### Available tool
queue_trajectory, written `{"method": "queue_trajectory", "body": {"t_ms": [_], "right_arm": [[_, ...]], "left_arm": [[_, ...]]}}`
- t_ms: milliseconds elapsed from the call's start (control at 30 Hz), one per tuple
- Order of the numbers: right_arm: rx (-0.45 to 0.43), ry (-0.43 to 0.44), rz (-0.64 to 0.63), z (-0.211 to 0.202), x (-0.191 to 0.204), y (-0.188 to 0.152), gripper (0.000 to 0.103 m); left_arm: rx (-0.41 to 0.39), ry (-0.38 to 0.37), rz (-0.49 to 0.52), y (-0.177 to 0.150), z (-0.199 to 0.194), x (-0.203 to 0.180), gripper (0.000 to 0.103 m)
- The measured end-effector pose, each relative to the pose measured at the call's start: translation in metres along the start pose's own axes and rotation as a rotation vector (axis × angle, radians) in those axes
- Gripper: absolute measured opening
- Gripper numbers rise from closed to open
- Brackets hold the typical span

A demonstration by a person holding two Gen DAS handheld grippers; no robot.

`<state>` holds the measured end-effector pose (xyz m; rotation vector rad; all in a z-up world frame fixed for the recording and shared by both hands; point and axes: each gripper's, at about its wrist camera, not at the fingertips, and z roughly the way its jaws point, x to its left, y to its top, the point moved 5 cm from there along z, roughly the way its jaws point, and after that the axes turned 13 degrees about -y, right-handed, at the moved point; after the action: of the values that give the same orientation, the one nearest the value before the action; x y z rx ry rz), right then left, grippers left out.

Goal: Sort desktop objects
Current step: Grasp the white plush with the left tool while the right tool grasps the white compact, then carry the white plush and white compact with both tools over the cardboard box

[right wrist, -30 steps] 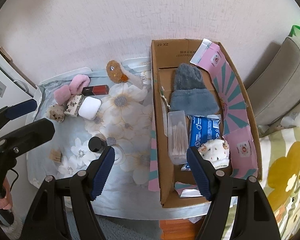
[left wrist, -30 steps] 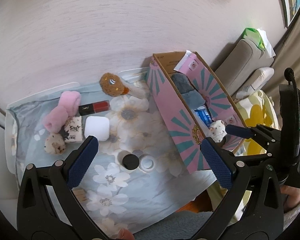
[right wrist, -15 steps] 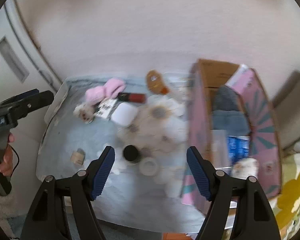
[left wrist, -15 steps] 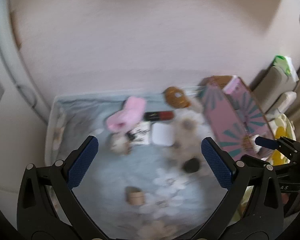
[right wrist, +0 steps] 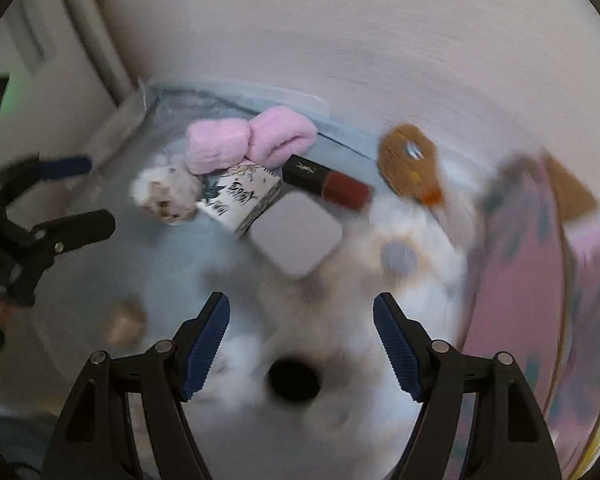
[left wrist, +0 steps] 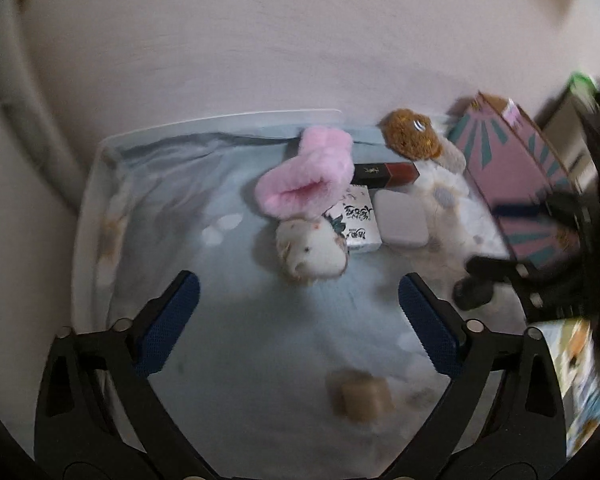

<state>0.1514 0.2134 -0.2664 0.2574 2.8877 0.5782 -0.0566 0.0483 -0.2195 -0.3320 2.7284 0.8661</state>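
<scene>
Now the left tongs [left wrist: 298, 308], empty and wide though just narrowing, hang over the speckled plush ball [left wrist: 312, 250] on the worktop [left wrist: 236, 344]; straddle it before squeezing. Right tongs [right wrist: 301, 338] stand apart, empty, above the black cap [right wrist: 293, 378].

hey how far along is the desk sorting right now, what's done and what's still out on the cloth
Done: nothing these views confirm; the pink box interior is hidden. In hand: nothing. The left gripper, jaws just closing slightly, and the right gripper are both open and empty. Left: pink fluffy band, speckled scrunchie, printed box, white case, lipstick, brown plush, black cap.
</scene>
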Motion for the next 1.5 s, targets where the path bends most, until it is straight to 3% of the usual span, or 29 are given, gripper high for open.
{"method": "queue_trajectory", "body": {"t_ms": [133, 233, 333, 533, 667, 1000, 1500], "right_arm": [[0.024, 0.034, -0.107, 0.036, 0.006, 0.022, 0.07], [0.029, 0.058, -0.174, 0.049, 0.016, 0.027, 0.07], [0.04, 0.05, -0.23, 0.06, 0.022, 0.025, 0.07], [0.03, 0.091, -0.249, 0.068, 0.021, 0.023, 0.07], [0.0, 0.112, -0.264, 0.067, 0.022, 0.022, 0.069], [-0.018, 0.087, -0.258, 0.052, 0.024, 0.009, 0.064], [0.013, 0.123, -0.154, 0.025, 0.018, -0.016, 0.061]], "left_arm": [[0.043, -0.024, 0.028, 0.003, 0.03, 0.003, 0.078], [0.038, -0.052, 0.009, 0.006, 0.041, 0.005, 0.077], [0.043, -0.073, 0.0, 0.007, 0.047, 0.008, 0.069], [0.06, -0.114, -0.023, 0.008, 0.058, 0.013, 0.041], [0.059, -0.118, -0.027, 0.008, 0.059, 0.015, 0.034], [0.056, -0.108, -0.08, 0.005, 0.043, 0.021, 0.031], [0.027, -0.096, -0.135, -0.004, 0.003, 0.012, 0.031]]}}
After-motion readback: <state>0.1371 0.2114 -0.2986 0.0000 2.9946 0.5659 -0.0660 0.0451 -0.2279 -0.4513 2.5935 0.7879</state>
